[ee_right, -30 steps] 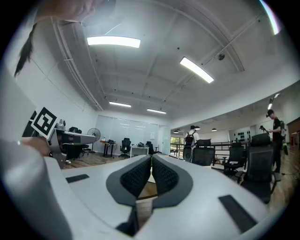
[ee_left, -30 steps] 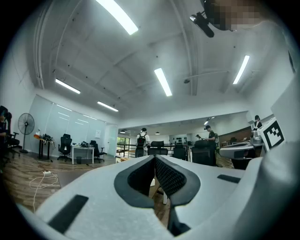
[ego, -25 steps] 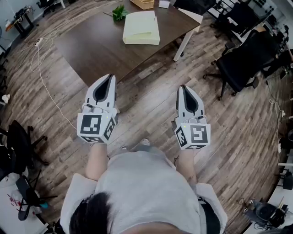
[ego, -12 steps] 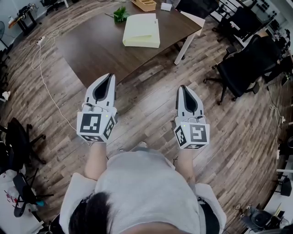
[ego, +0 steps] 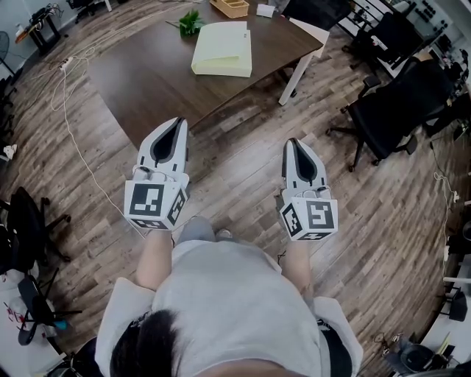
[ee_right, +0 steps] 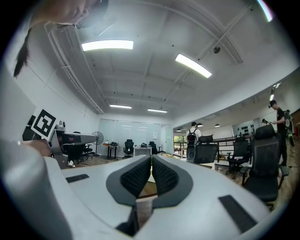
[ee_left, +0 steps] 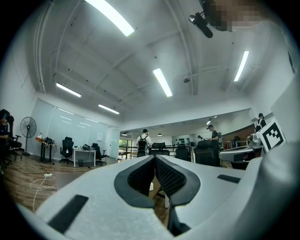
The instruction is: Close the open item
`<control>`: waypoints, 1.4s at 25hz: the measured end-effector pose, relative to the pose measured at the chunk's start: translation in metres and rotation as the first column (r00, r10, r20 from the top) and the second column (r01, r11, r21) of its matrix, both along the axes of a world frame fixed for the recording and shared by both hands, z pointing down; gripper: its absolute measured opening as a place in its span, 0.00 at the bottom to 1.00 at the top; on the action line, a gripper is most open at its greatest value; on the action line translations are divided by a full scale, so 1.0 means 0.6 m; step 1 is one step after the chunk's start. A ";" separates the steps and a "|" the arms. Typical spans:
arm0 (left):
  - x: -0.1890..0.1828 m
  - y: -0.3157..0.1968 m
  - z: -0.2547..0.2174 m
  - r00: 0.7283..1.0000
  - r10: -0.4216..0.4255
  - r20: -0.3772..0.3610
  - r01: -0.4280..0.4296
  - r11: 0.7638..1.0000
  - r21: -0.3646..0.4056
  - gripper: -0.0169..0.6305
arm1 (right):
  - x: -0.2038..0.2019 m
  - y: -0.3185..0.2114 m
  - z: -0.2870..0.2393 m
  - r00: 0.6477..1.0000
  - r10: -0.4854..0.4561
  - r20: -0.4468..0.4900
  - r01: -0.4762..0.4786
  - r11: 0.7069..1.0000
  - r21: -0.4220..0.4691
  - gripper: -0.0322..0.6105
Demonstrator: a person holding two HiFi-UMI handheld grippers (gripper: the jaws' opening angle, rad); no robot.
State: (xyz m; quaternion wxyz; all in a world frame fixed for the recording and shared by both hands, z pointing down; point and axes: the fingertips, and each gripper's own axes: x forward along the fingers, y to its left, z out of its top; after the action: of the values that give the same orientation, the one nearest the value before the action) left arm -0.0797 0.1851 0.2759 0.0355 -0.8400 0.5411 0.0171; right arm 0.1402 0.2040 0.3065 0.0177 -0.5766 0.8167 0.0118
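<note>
Change: the person's knee (ego: 197,227) now shows ahead of the torso. The pale green item (ego: 221,50) sits a touch further left in the head view than a moment back. Both tongs keep their place in front of the body.
Task item: the pale green item lies flat towards the far side of the dark surface (ego: 147,74), well apart from both tongs. A small plant (ego: 193,22) is just beyond its far left corner. Whether its top is lifted I cannot tell.
Edges: the near corner of the surface points at the left tongs (ego: 175,124). A white leg (ego: 294,70) stands under its right edge.
Open room: bare plank floor (ego: 235,158) lies between person and surface. A black office chair (ego: 394,103) stands off to the right, and a white cable (ego: 70,140) trails along the left.
Left tongs: pointing ahead at the surface, jaws closed tip to tip, nothing between them.
Right tongs (ego: 295,141): parallel to the left, pads pressed together, empty.
Arms: both forearms are bare, with the elbows bent and tucked at the sides.
</note>
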 end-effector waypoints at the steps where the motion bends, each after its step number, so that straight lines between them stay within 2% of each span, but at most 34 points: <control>1: 0.002 -0.001 0.001 1.000 0.001 0.001 -0.001 1.000 -0.001 0.04 | 0.002 0.000 0.002 1.000 0.000 0.002 0.000 1.000 -0.001 0.07; 17: 0.044 -0.110 0.015 0.999 0.052 0.007 -0.052 0.999 -0.016 0.04 | 0.024 -0.089 0.013 1.000 0.016 0.006 -0.015 1.000 -0.015 0.07; 35: -0.002 -0.388 0.006 0.997 0.063 0.034 -0.063 0.998 -0.008 0.04 | -0.027 -0.370 0.006 1.000 0.024 0.018 -0.024 1.000 -0.009 0.07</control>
State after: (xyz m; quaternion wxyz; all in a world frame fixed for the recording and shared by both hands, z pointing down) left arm -0.0811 -0.0476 0.2793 0.0410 -0.8570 0.5137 0.0021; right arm 0.1241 -0.0177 0.3101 0.0227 -0.5864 0.8097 0.0033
